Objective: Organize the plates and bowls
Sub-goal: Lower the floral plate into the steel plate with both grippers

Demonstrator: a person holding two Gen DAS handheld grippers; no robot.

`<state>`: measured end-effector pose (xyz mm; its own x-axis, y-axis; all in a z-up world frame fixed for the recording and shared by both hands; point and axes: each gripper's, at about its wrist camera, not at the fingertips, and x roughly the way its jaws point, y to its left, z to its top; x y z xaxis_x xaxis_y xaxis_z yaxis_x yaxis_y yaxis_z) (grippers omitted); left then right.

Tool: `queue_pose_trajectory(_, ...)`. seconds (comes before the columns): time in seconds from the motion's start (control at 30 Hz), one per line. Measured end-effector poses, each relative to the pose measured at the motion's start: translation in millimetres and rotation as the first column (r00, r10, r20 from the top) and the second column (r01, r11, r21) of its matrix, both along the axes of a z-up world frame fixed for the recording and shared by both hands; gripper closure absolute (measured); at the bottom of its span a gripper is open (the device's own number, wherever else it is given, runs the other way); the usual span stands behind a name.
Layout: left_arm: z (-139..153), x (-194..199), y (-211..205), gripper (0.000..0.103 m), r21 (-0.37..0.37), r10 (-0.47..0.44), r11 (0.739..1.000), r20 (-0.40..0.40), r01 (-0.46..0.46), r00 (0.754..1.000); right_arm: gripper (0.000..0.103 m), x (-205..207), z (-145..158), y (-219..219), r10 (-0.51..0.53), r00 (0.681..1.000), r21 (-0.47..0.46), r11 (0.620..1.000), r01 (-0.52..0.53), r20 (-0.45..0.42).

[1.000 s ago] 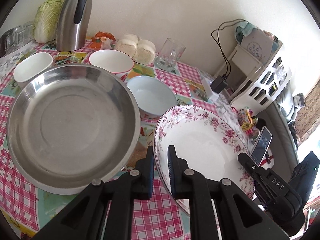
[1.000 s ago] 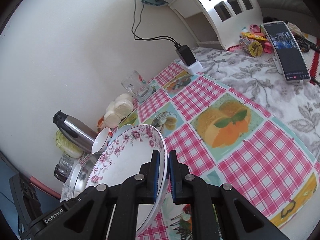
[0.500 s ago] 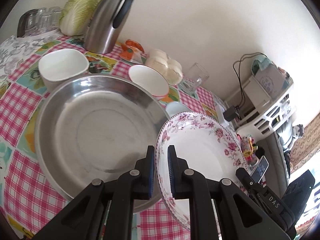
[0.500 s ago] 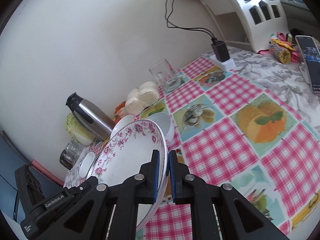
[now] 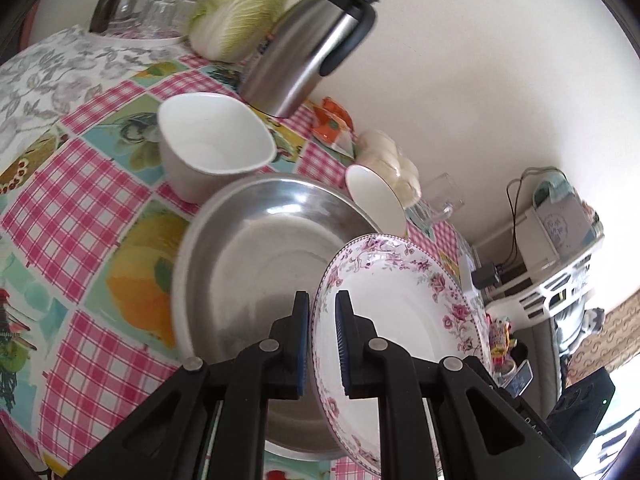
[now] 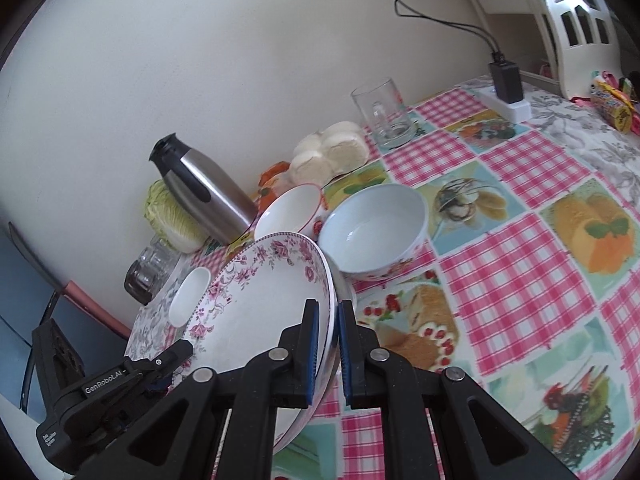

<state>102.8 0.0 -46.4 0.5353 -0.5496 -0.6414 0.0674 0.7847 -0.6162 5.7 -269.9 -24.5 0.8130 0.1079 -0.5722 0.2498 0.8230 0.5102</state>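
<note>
Both grippers hold one floral-rimmed white plate [image 5: 404, 320] by opposite edges, lifted and tilted above the table. My left gripper [image 5: 322, 344] is shut on its near rim. My right gripper [image 6: 329, 344] is shut on the other rim; the plate shows there too [image 6: 264, 300]. Under and left of the plate lies a large steel pan [image 5: 256, 256]. A white square bowl [image 5: 212, 144], a small red-rimmed bowl [image 6: 290, 208] and a pale blue bowl [image 6: 372, 232] stand around it.
A steel thermos [image 5: 312, 48], a cabbage [image 5: 240, 12] and upturned glasses [image 5: 140, 8] stand by the wall. Buns [image 6: 332, 152], a glass mug [image 6: 382, 114], a charger [image 6: 506, 88] and a white rack [image 6: 576, 24] are further right. The checked tablecloth [image 6: 520, 260] covers the table.
The plate has been raised off the table and carried left over the steel pan, tilting more steeply. Both grippers moved with it, still shut on its rim.
</note>
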Motion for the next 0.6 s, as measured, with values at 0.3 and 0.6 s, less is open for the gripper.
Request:
queue_pose_trajectory(0.3,-15,17,30,0.090,-0.036,0.078,0.996,-0.050,-0.080,0.996,0.093,31,-8,24,0.057,0.998,-0.020,0.998,-0.058,-0.031)
queue_pose_trajectory(0.6,-23,25,37,0.090,-0.008,0.110,0.994,-0.052,-0.111,0.993,0.093,58,-20,31,0.084,0.995,-0.028,0.996,-0.086,-0.059)
